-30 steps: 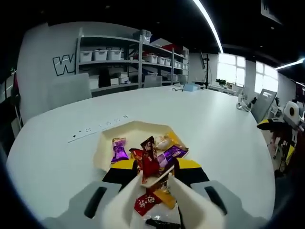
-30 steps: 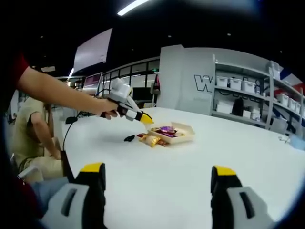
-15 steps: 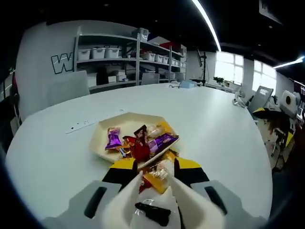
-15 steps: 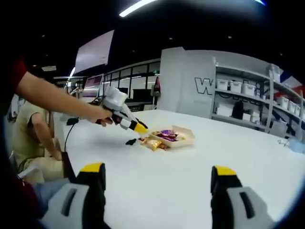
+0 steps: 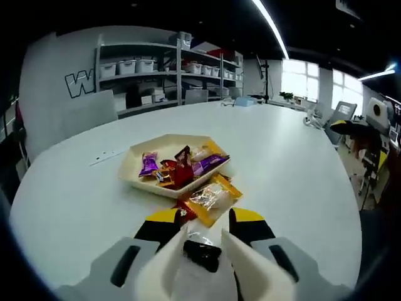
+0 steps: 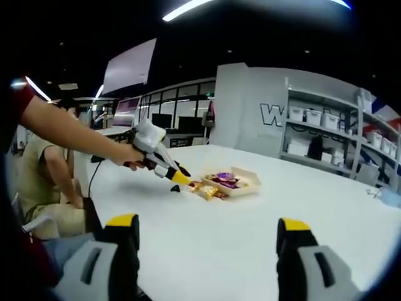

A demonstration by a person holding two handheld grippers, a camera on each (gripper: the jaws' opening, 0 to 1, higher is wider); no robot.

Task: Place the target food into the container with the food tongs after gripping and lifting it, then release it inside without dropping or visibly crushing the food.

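Between left fingers (image 5: 164,260): dark candy (image 5: 202,254).

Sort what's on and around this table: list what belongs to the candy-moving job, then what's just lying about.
Job:
- left tool, with white tongs closing around a dark wrapped candy
- beige tray of wrapped candies
- loose orange-wrapped candies beside the tray
- right tool, open, held back

Lying about:
- shelves with bins
- strip on the table
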